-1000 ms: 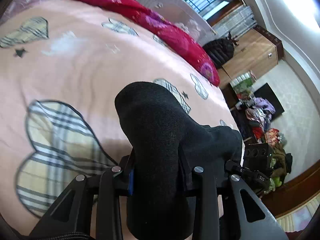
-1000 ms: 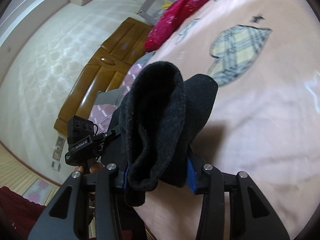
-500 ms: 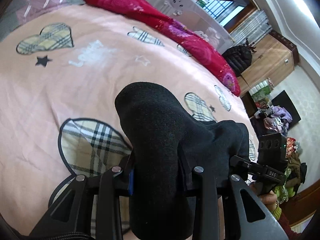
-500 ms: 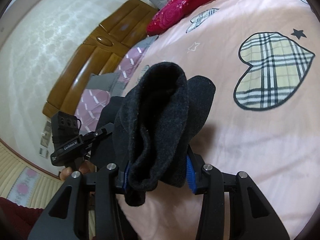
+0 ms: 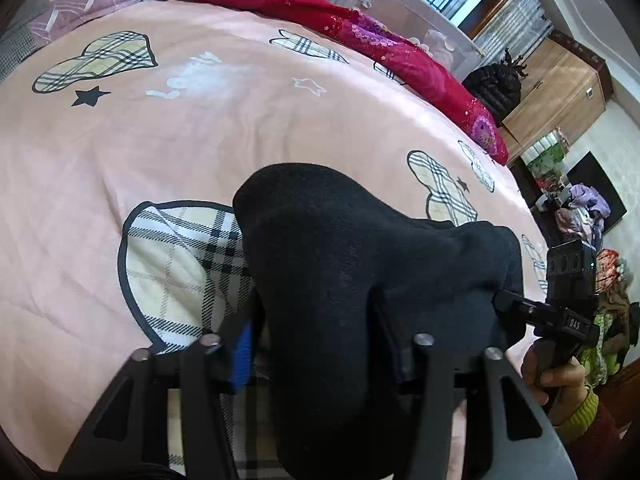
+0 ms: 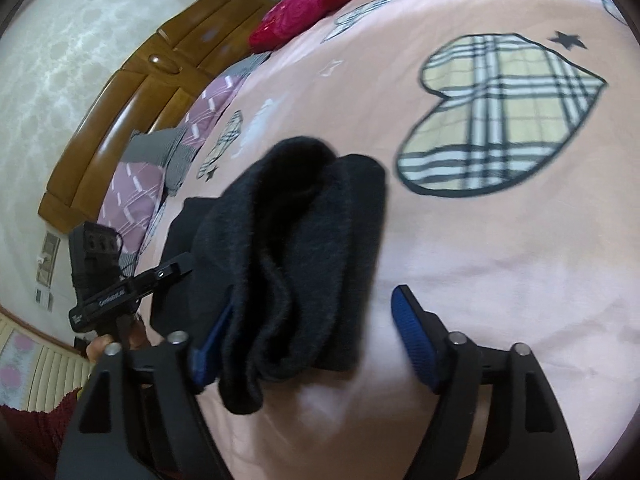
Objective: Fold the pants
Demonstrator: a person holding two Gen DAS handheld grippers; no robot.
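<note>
Left tongs (image 5: 320,344): closed on a bunch of the black pants (image 5: 344,264).
Right tongs (image 6: 308,336): wide apart, pants between them.
Bed (image 5: 200,128): pink cover under the pants.

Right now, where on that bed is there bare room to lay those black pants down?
The pink heart-print bedspread lies bare between the black knit pants and the red sequinned quilt. It is crowded near the edge, where the left gripper clamps the fabric and the right gripper stands open.
</note>
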